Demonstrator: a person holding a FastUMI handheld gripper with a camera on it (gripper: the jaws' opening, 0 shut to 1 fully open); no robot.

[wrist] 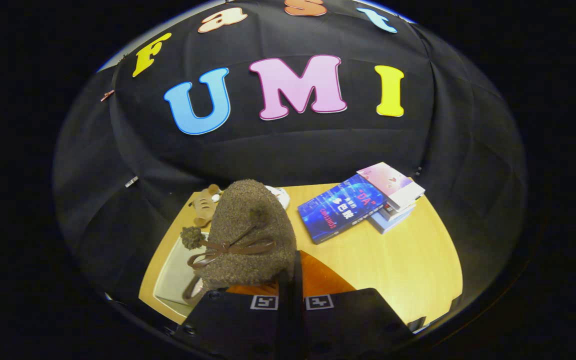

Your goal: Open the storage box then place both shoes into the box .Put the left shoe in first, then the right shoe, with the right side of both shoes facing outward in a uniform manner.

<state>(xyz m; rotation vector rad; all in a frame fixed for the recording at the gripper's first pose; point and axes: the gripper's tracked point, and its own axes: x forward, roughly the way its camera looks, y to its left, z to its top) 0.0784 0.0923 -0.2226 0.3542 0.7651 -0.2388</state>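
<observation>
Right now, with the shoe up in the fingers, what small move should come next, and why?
Probably carry the brown fuzzy shoe left and down toward the pale box. The gripper looks shut on the shoe's rim, holding it above the wooden table, with the box just under and beside it. Its inside is mostly hidden.

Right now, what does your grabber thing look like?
The gripper is two wide blocky halves, each wearing a small square black-and-white tag, with tiny round screws on one side. Its two narrow fingers pinch the edge of the fuzzy brown bow-tied shoe.
</observation>
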